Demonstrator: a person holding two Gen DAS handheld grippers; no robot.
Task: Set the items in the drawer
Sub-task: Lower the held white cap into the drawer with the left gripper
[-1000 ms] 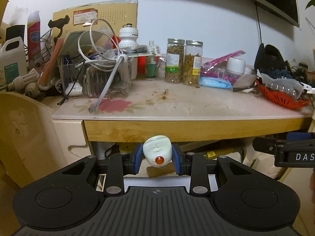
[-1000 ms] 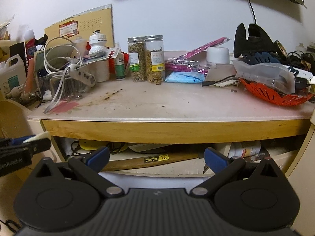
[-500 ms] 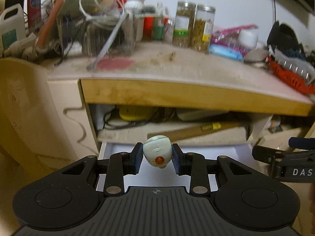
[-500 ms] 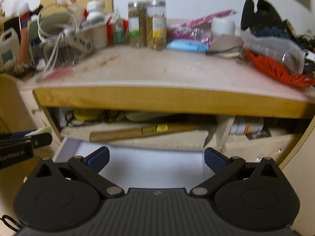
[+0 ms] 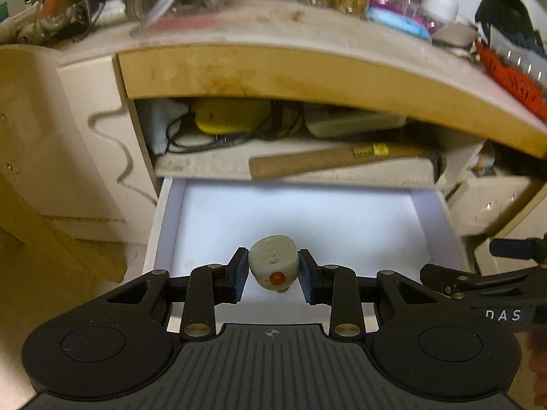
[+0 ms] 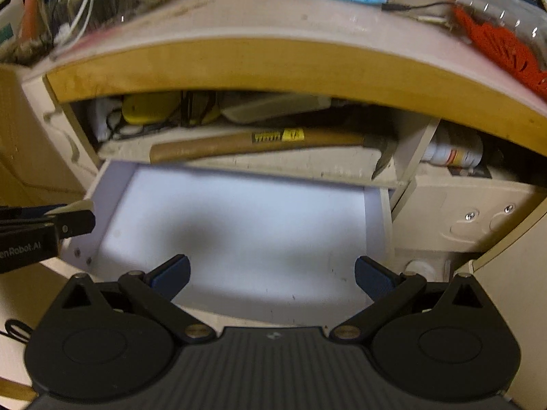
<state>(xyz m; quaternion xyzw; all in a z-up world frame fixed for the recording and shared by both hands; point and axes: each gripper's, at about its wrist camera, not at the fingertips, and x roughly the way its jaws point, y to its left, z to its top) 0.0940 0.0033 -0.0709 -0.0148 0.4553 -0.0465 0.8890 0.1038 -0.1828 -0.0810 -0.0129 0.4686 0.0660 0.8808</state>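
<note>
Left gripper [image 5: 272,271] clamps a pale gadget [image 5: 272,266] over the open drawer [image 5: 164,218] at frame centre — not yet released; right gripper [image 6: 272,275] gapes empty — drawer bare.

Left wrist view: looking forward and down, close over the open drawer [image 5: 307,218].
Right wrist view: facing the same way, from further right.
Both are sharing: drawer [image 6: 246,225], hammer [image 5: 328,162], desk edge [image 6: 273,68].
</note>
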